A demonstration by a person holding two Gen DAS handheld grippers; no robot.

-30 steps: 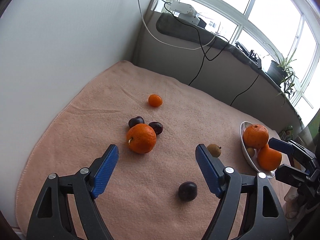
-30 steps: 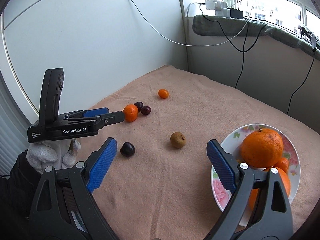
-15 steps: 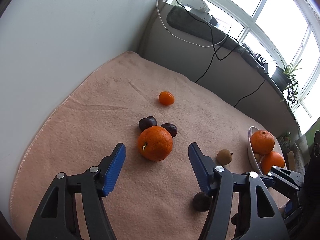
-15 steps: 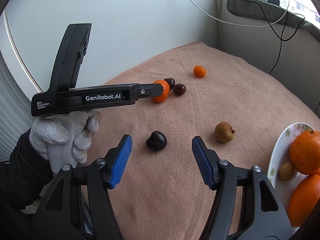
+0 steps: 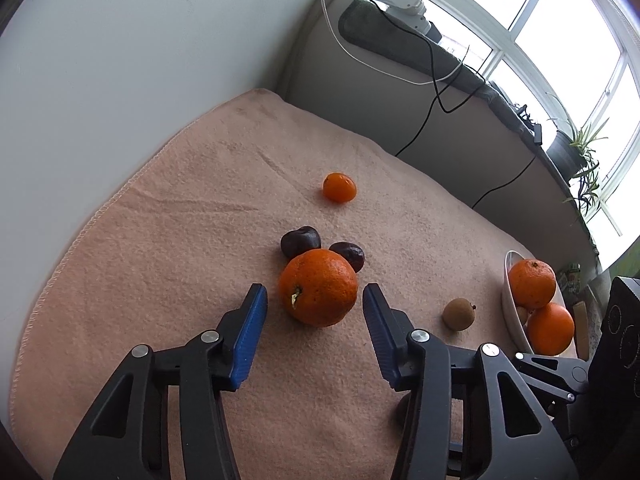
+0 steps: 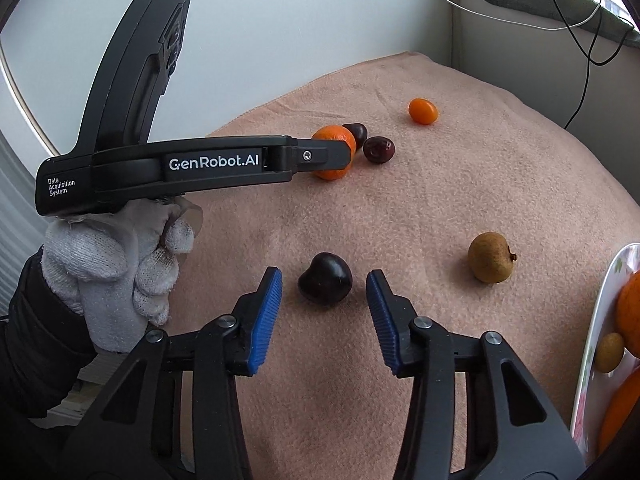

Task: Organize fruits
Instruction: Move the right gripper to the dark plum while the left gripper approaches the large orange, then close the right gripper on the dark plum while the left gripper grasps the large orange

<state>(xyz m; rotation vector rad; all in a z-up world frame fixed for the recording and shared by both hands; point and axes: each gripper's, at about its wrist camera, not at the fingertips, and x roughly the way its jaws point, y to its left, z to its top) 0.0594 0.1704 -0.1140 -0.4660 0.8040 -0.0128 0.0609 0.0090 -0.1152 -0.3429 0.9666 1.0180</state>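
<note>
While the big orange [image 5: 318,287] sits on the peach towel [image 5: 160,240], the left gripper [image 5: 314,316] brackets it, jaws wide, not touching. Two dark cherries [image 5: 301,241] nestle just behind the orange, a kumquat [image 5: 339,187] farther back. Right of the orange, the right gripper [image 6: 324,294] straddles another cherry [image 6: 325,283], jaws wide. A brown longan [image 6: 490,257] lies beyond, near the plate [image 6: 592,340].

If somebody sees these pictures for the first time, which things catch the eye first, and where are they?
The big orange stands out first, lying on the pink towel just ahead of the open left hand-held gripper. Next comes the dark cherry, just ahead of the open right hand-held gripper. At the right edge, a white plate already holds oranges.
</note>
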